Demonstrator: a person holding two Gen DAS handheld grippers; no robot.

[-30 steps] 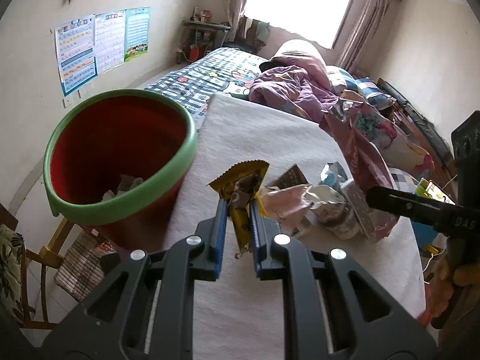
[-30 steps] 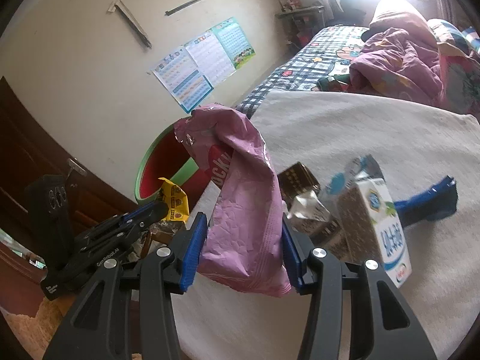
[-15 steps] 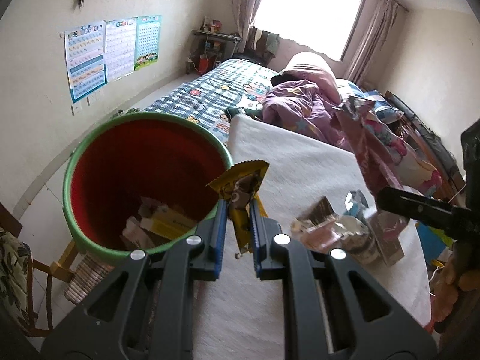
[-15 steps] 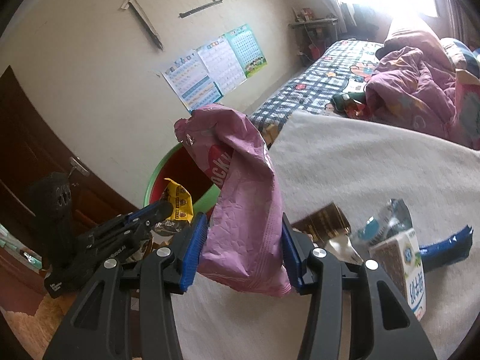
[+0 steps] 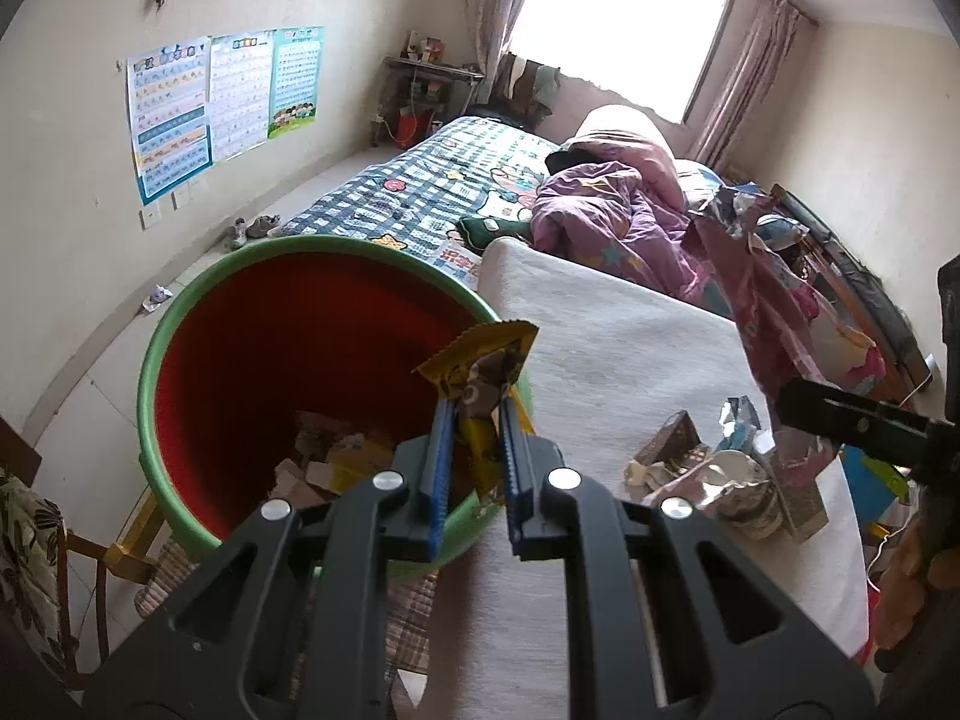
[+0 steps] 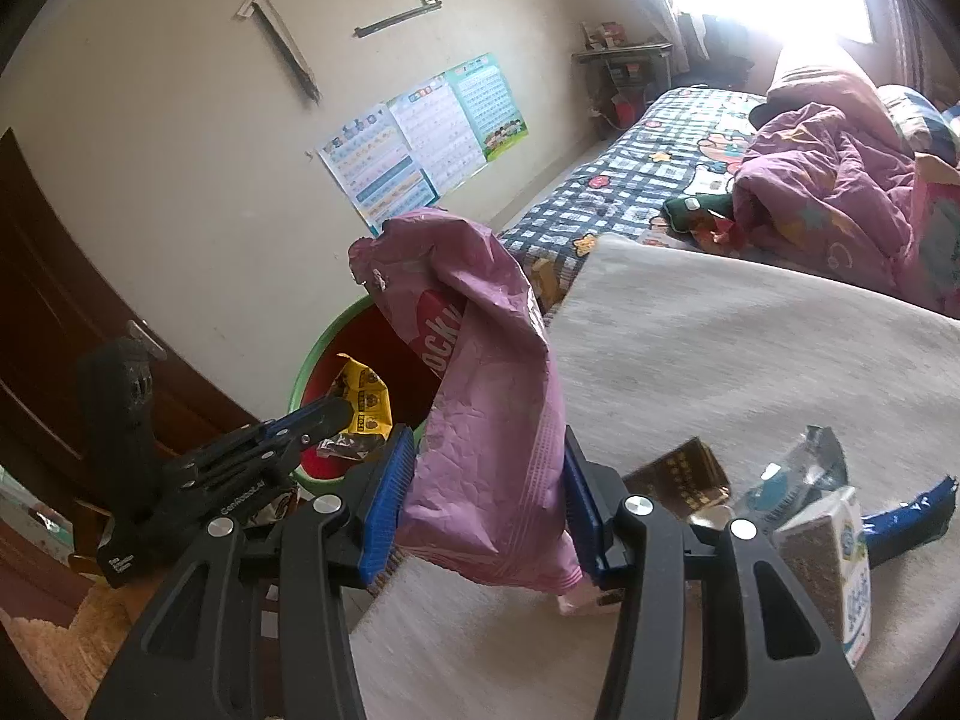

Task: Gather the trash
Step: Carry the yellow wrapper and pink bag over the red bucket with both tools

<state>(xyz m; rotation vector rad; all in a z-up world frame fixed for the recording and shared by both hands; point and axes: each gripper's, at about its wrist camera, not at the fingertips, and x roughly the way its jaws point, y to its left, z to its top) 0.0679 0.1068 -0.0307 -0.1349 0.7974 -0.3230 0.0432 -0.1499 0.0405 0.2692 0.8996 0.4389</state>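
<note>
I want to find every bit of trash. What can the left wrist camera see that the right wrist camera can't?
Only the left wrist view looks down into the bin and shows the paper scraps at its bottom. Only the right wrist view shows the blue wrapper and the dark door. Both show the yellow wrapper in the left gripper, the pink bag in the right gripper, and the milk carton.
</note>
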